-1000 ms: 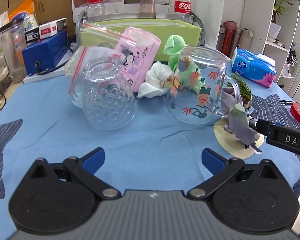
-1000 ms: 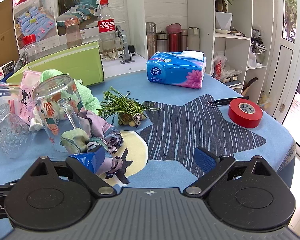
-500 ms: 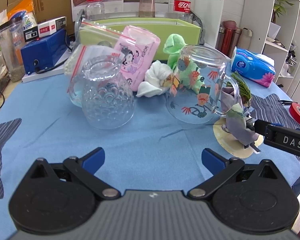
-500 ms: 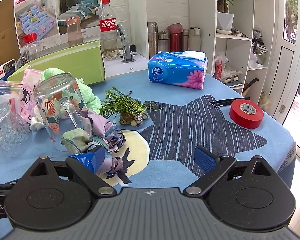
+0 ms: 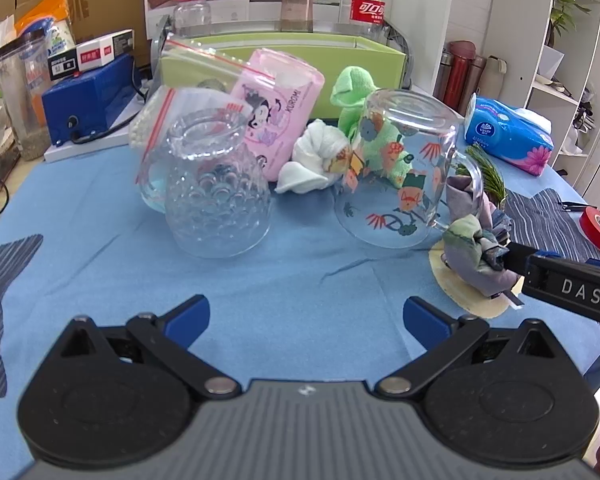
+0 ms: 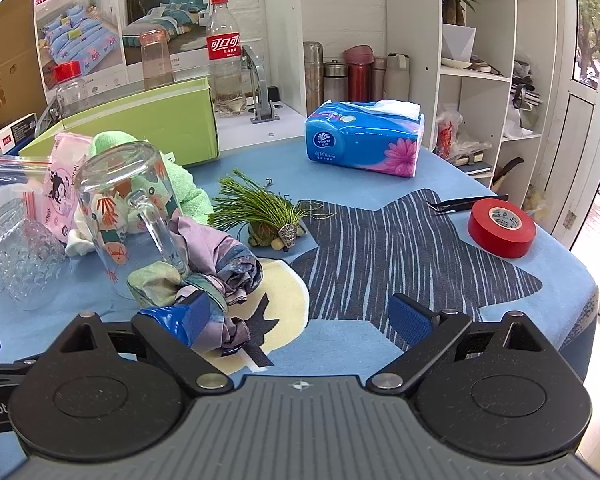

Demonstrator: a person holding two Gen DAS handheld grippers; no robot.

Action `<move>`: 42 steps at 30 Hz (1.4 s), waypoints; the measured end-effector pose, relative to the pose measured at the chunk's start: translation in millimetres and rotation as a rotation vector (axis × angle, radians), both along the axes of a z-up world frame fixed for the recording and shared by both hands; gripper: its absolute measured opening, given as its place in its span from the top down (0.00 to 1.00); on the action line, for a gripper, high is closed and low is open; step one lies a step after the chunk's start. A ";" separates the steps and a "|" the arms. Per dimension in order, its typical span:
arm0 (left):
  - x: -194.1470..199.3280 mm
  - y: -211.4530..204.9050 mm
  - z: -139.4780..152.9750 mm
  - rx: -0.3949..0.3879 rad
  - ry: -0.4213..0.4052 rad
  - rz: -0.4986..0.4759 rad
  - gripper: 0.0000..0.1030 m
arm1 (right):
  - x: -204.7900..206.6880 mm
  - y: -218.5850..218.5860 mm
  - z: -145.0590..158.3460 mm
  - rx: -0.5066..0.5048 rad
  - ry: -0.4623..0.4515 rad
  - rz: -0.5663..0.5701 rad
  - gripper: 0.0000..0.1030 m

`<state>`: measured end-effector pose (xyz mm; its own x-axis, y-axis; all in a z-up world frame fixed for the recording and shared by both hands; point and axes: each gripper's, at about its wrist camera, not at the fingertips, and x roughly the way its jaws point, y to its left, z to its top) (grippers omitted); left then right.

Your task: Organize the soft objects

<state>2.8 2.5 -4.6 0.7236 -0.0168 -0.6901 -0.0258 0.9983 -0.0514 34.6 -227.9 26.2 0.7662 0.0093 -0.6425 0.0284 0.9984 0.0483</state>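
Observation:
A crumpled purple-grey cloth [image 6: 224, 268] lies on the blue table, against the handle of an upturned printed glass mug [image 6: 120, 208]; it also shows in the left wrist view [image 5: 476, 256]. My right gripper [image 6: 300, 318] is open, its left finger touching the cloth's near edge. My left gripper [image 5: 306, 316] is open and empty over bare tablecloth, in front of an upturned dimpled glass [image 5: 216, 200]. Behind the glasses lie a white cloth [image 5: 312, 160], a green towel [image 5: 356, 92] and a pink tissue pack [image 5: 280, 108].
A green box [image 5: 284, 56] stands at the back with bottles behind it. A blue tissue pack [image 6: 364, 140], a green tassel ornament [image 6: 260, 212], red tape [image 6: 502, 228] and tweezers [image 6: 466, 204] lie on the right. A blue device [image 5: 88, 100] sits back left.
The right gripper has edged slightly forward against the cloth, and the cloth has shifted a little. The left gripper has barely moved.

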 end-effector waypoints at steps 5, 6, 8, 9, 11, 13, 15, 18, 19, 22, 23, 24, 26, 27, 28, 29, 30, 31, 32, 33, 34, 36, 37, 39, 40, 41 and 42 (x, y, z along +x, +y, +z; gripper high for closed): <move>0.2 -0.1 -0.8 -0.001 0.003 0.000 0.00 | -0.8 0.7 -0.1 -0.003 0.000 0.005 0.19; 0.4 0.6 -1.1 -0.002 0.003 0.000 0.00 | -0.8 0.9 -0.2 -0.003 0.000 0.004 0.19; 0.4 0.6 -1.2 -0.002 0.004 0.000 0.00 | -0.6 1.2 -0.1 -0.003 0.000 0.003 0.19; 0.2 0.6 -1.3 -0.002 0.004 0.000 0.00 | -0.6 1.2 0.0 -0.002 0.000 0.002 0.19; 0.4 2.0 -1.6 -0.009 0.004 0.001 0.00 | -1.6 1.0 0.7 -0.001 -0.003 0.000 0.19; -0.1 4.0 -0.9 -0.017 0.004 0.003 0.00 | -3.1 -0.7 3.8 0.008 -0.014 -0.005 0.19; -0.5 7.1 1.6 -0.024 0.000 0.007 0.00 | -5.0 -2.6 8.4 0.018 -0.025 -0.006 0.19; 0.4 12.4 4.9 -0.023 0.003 0.014 0.00 | -6.0 -5.1 15.1 0.031 -0.046 -0.013 0.19; 0.9 14.2 5.9 -0.021 0.004 0.014 0.00 | -5.1 -5.7 16.9 0.033 -0.048 -0.014 0.19; 5.9 23.4 10.9 -0.022 0.006 0.032 0.00 | 1.0 -4.9 23.0 0.033 -0.055 -0.017 0.19; 7.9 27.5 12.4 -0.024 0.010 0.036 0.00 | 3.8 -4.7 24.8 0.035 -0.058 -0.019 0.19; 9.0 33.0 14.2 -0.025 0.017 0.038 0.00 | 6.6 -4.1 26.1 0.038 -0.059 -0.018 0.19; 7.7 44.4 17.9 -0.023 0.026 0.039 0.00 | 12.8 -2.6 29.6 0.040 -0.058 -0.009 0.19; 6.3 52.8 21.4 -0.025 0.029 0.046 0.00 | 15.8 -1.8 31.4 0.037 -0.056 -0.003 0.19; 5.1 63.5 26.9 -0.032 0.024 0.063 0.00 | 18.0 -1.4 32.6 0.033 -0.058 0.000 0.19; 3.8 76.6 35.3 -0.040 0.004 0.089 0.00 | 20.7 -1.5 33.6 0.031 -0.061 -0.001 0.19; 4.8 87.3 44.2 -0.042 -0.018 0.111 0.00 | 23.9 -2.0 34.3 0.031 -0.061 -0.005 0.19; 7.9 95.7 52.5 -0.044 -0.037 0.132 0.00 | 27.6 -2.7 34.5 0.036 -0.058 -0.008 0.19; 14.1 104.8 63.0 -0.049 -0.063 0.155 0.00 | 32.0 -3.3 34.7 0.043 -0.054 -0.010 0.19; 22.4 111.6 72.3 -0.053 -0.089 0.165 0.01 | 36.4 -3.6 35.2 0.052 -0.053 -0.010 0.19; 33.1 115.2 80.0 -0.050 -0.102 0.166 0.01 | 40.3 -3.9 35.4 0.061 -0.053 -0.009 0.19; 62.4 113.0 89.7 -0.022 -0.112 0.129 0.00 | 46.6 -2.6 35.4 0.077 -0.051 0.001 0.19; 74.0 110.0 90.1 -0.005 -0.106 0.109 0.00 | 49.4 -1.3 35.0 0.080 -0.046 0.008 0.19; 104.6 105.0 86.5 0.025 -0.077 0.072 0.00 | 53.1 -1.3 33.5 0.080 -0.036 0.013 0.19; 116.0 104.6 83.1 0.026 -0.056 0.067 0.00 | 54.3 -2.0 32.9 0.076 -0.033 0.011 0.19; 125.4 105.4 79.6 0.019 -0.042 0.060 0.00 | 55.1 -3.2 32.4 0.071 -0.030 0.004 0.19; 134.6 108.6 74.2 0.012 -0.027 0.051 0.00 | 56.6 -5.0 32.2 0.068 -0.027 -0.006 0.19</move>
<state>137.3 111.1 69.6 0.7419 0.0291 -0.6699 -0.0758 0.9963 -0.0407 91.2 -232.9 58.5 0.7836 0.0473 -0.6194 0.0321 0.9927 0.1165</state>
